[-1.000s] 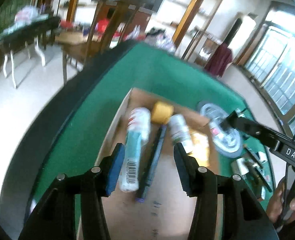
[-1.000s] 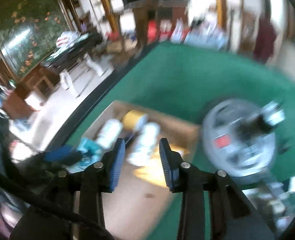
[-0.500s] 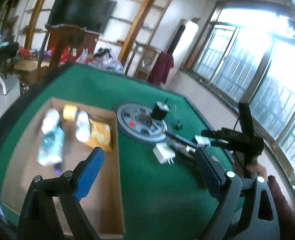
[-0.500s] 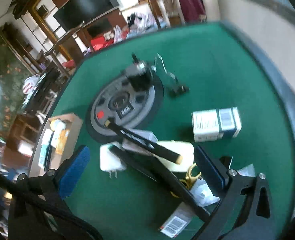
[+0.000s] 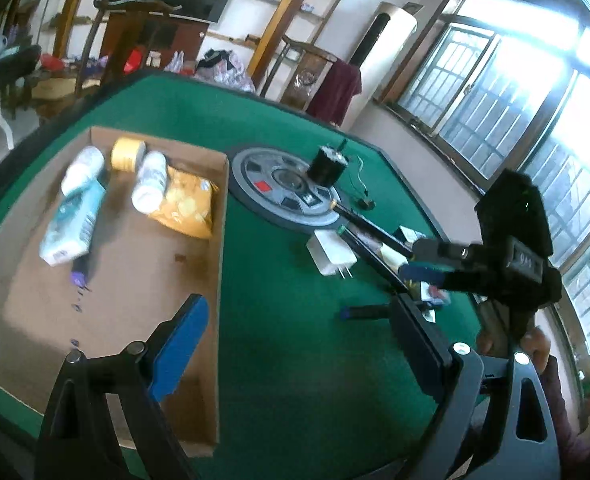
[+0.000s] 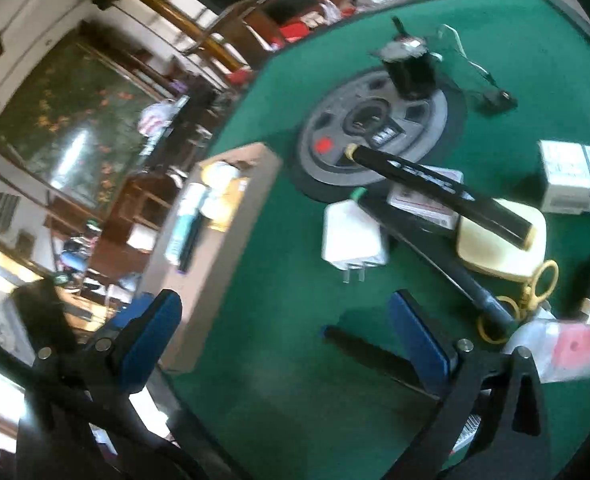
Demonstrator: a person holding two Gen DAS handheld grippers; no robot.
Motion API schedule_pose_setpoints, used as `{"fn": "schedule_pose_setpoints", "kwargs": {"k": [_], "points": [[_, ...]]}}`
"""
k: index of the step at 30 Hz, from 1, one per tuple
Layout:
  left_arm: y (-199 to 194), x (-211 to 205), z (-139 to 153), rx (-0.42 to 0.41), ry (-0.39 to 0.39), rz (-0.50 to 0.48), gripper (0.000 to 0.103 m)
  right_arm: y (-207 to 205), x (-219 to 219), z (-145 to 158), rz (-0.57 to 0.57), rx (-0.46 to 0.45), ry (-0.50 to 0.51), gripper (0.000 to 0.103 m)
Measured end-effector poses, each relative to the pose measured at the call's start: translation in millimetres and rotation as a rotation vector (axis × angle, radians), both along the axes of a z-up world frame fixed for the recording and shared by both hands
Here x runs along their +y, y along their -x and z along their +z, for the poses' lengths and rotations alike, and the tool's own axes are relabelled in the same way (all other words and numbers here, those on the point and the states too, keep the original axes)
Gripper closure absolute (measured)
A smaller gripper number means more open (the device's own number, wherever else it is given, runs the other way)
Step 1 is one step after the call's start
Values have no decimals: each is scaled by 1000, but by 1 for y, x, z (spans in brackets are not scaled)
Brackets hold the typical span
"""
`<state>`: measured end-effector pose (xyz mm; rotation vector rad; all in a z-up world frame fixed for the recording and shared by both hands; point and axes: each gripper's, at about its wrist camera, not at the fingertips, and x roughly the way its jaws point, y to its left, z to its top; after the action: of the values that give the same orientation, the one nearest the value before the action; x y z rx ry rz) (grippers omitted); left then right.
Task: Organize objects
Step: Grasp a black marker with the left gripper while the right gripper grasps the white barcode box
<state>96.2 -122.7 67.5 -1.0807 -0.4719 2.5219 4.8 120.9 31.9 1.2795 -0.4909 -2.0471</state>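
Observation:
A shallow cardboard box [image 5: 221,216] lies on the green table and holds white bottles [image 5: 149,180], a yellow tape roll [image 5: 126,154], a yellow packet [image 5: 187,202] and a pale tube [image 5: 71,222]. My left gripper [image 5: 299,344] is open and empty above the box's right edge. My right gripper [image 6: 287,336] is open and empty over bare felt. Beyond the right gripper lie a white charger [image 6: 353,236], a black marker [image 6: 439,196], a yellow case [image 6: 499,240], yellow scissors [image 6: 535,292] and a white carton [image 6: 575,176]. The right gripper also shows in the left wrist view [image 5: 427,270].
A grey weight plate [image 5: 287,192] with a black cylinder [image 5: 327,164] on it sits mid-table; a small wired part [image 6: 495,98] lies behind it. The table edge curves at the right. Chairs and cluttered tables stand beyond the far edge.
Both grippers have opened wide and swung away from the box toward the loose items on the right. The left gripper drew back from the items inside the box.

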Motion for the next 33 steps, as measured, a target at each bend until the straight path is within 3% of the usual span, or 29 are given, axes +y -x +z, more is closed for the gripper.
{"fn": "schedule_pose_setpoints", "kwargs": {"k": [4, 9, 13, 17, 21, 26, 28, 30, 32, 33], "points": [[-2, 7, -8, -17, 3, -12, 15, 5, 9, -4, -77, 20, -113, 0], [-5, 19, -16, -28, 28, -51, 15, 6, 19, -14, -88, -22, -85, 0], [-8, 52, -14, 31, 144, -171, 15, -1, 44, -5, -179, 23, -77, 0], [-8, 117, -16, 175, 402, -353, 15, -4, 79, -5, -300, 47, -33, 0], [15, 159, -25, 170, 472, -469, 17, -6, 104, -15, -362, 15, -15, 0], [42, 197, -35, 161, 525, -532, 28, -23, 127, -18, -406, 20, -28, 0], [47, 212, -41, 165, 576, -563, 42, -30, 138, -14, -421, 34, -27, 0], [49, 226, -53, 159, 643, -602, 48, -36, 142, -10, -427, 51, -29, 0], [46, 229, -58, 170, 637, -626, 62, -43, 144, -6, -428, 65, -32, 0], [48, 228, -58, 143, 614, -632, 74, -46, 145, -4, -426, 68, -31, 0]]}}
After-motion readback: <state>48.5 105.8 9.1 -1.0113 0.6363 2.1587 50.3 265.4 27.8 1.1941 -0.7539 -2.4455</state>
